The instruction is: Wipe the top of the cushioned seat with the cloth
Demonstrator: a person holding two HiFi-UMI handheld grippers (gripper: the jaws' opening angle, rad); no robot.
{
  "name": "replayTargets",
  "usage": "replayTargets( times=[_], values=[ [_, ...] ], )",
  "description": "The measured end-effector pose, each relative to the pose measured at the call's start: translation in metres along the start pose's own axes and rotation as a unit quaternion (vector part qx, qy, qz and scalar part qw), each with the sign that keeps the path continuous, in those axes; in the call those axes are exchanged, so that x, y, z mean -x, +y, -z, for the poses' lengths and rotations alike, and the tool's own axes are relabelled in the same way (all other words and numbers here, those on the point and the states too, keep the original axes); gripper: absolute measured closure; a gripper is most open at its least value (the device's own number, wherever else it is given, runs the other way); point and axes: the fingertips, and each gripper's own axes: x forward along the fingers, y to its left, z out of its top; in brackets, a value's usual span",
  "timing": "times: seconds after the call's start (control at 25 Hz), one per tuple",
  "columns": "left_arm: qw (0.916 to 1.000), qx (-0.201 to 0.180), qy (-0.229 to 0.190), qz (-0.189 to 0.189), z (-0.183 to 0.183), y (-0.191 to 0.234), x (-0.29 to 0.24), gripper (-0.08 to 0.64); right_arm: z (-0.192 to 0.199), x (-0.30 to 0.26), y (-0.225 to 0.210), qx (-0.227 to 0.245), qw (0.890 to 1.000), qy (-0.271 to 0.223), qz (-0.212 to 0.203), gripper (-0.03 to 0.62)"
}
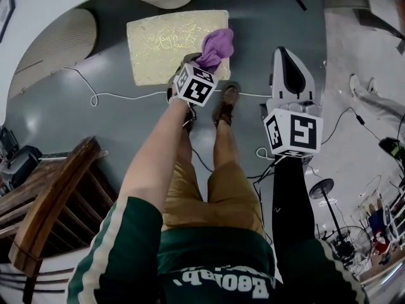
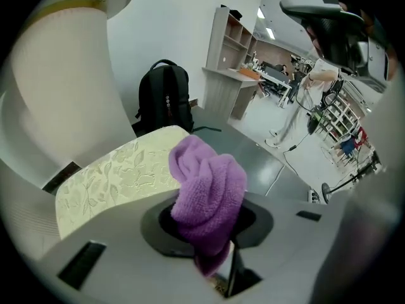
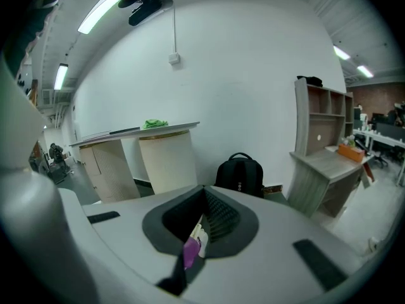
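Pinching purple cloth (image 1: 216, 46) in left gripper (image 1: 204, 61) over cushioned seat's (image 1: 161, 43) right edge | holding right gripper (image 1: 289, 59) pressed together, empty, above floor (image 1: 76, 122), apart from seat

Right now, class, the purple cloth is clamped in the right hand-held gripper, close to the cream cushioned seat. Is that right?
Not quite. The left hand-held gripper, not the right, clamps the purple cloth close to the cream cushioned seat. The left gripper view shows the cloth between its jaws. The right hand-held gripper holds nothing.
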Motion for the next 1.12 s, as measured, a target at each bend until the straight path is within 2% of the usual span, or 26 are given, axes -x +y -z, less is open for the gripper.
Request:
replayTargets(
  times=[0.2, 0.72, 0.96, 1.12],
  values=[
    [0.9999, 0.002, 0.006, -0.011, 0.024, 0.033, 0.017, 0.446, -0.003, -0.002, 0.027, 0.005, 1.000, 0.000, 0.000, 0.583],
    [0.9968, 0.032, 0.038, -0.064, 0.128, 0.188, 0.093, 0.446, -0.020, -0.035, 0.147, 0.014, 1.000, -0.001, -0.010, 0.583],
    [0.9886, 0.064, 0.091, -0.101, 0.201, 0.247, 0.124, 0.446, -0.034, -0.048, 0.190, 0.033, 0.999, -0.009, -0.020, 0.583],
    [0.9805, 0.086, 0.126, -0.123, 0.247, 0.270, 0.149, 0.446, -0.042, -0.047, 0.202, 0.041, 0.999, -0.009, -0.018, 0.583]
  ],
)
